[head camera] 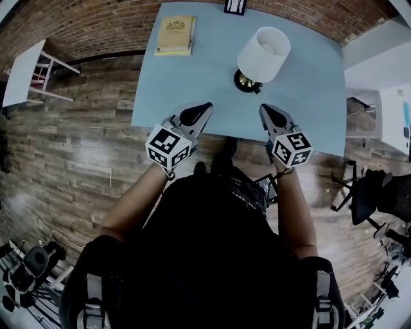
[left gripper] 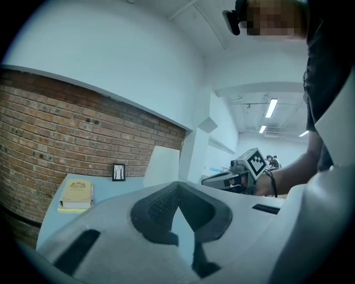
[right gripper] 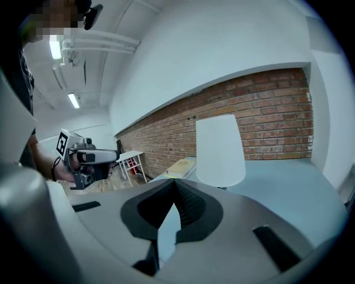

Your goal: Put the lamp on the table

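Observation:
A lamp (head camera: 263,54) with a white shade and a dark round base stands upright on the pale blue table (head camera: 308,103), right of the middle. In the right gripper view the lamp (right gripper: 219,150) rises straight ahead, apart from the jaws. My left gripper (head camera: 204,106) hovers over the table's front edge, left of the lamp, jaws shut and empty. My right gripper (head camera: 263,108) hangs just in front of the lamp's base, also shut with nothing in it. The left gripper view catches the lamp shade (left gripper: 162,166) past its own closed tips (left gripper: 177,184).
A yellow book (head camera: 175,35) lies at the table's far left, and a small framed picture (head camera: 235,6) stands at the back edge by the brick wall. A small white side table (head camera: 22,71) is on the wooden floor to the left, a dark chair (head camera: 372,193) to the right.

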